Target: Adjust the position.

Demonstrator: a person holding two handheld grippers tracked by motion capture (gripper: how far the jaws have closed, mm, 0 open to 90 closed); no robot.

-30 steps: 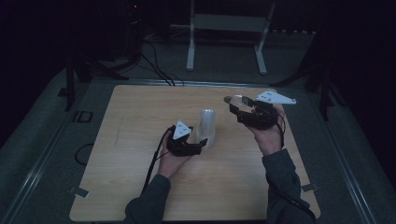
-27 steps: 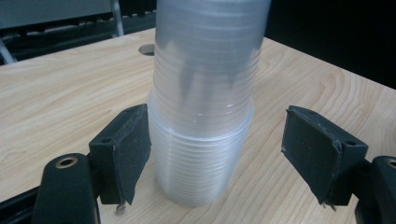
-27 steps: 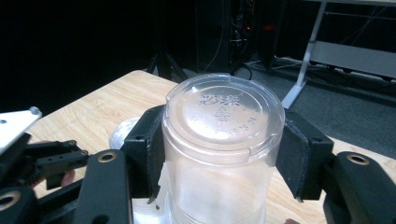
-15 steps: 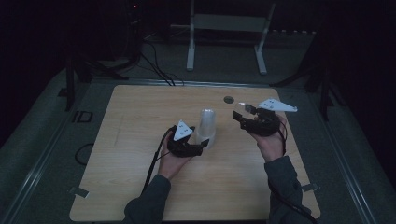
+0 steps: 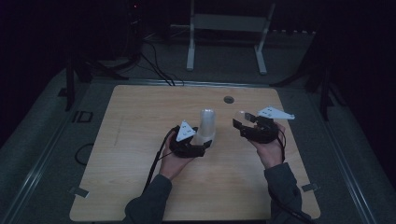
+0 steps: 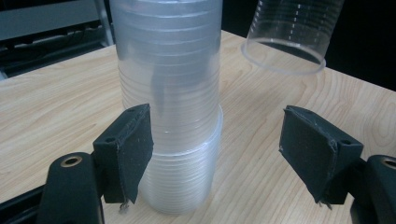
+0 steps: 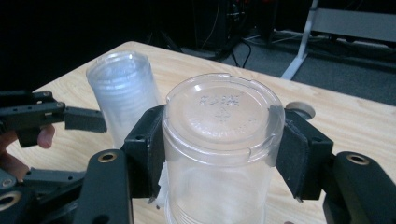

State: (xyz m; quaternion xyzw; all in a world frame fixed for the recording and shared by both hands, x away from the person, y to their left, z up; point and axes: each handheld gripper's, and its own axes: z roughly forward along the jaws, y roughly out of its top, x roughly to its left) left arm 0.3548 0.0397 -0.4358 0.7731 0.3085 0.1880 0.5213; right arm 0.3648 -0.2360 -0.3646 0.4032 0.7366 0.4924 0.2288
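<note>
Clear plastic cup (image 7: 219,140), upside down, is pinched in your right gripper (image 7: 219,154) and has descended beside the cup stack (image 5: 206,125). Your left gripper (image 6: 224,154), jaws closing, straddles that stack ungripped.

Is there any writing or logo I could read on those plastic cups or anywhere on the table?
Raised lettering and a small emblem on the upturned base of the clear cup held between the right gripper fingers: too faint to read.
Stack of cups in front of the left gripper: ridges but no text.
Table: no label that I can see.
Nothing else in these views carries readable words or numbers.
</note>
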